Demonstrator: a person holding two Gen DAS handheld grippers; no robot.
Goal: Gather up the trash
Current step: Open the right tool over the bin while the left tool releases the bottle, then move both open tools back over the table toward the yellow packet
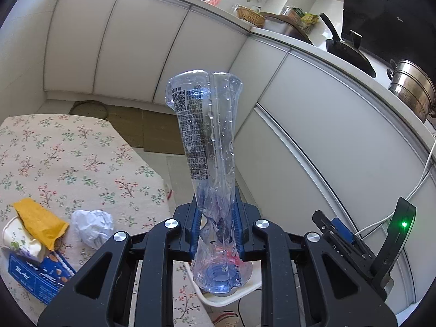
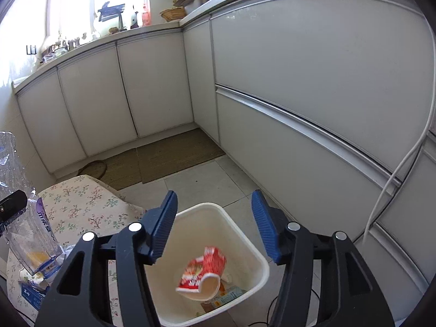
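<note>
Two grippers, and it all comes down to where the white square plastic bin (image 2: 239,248) sits. The right gripper (image 2: 215,226) hangs directly over it, blue pads spread with nothing between them, and a crumpled red-and-white paper cup (image 2: 203,273) sits down inside the bin, blurred like it's mid-drop. The left gripper (image 1: 216,226) pinches a crushed clear plastic bottle (image 1: 208,147) near its neck, long axis pointing to 12 o'clock from the jaws. From the left wrist view the bin rim peeks out at 6 o'clock, below the bottle cap, so I'd guess that hand needs to shift over the opening before letting go.
</note>
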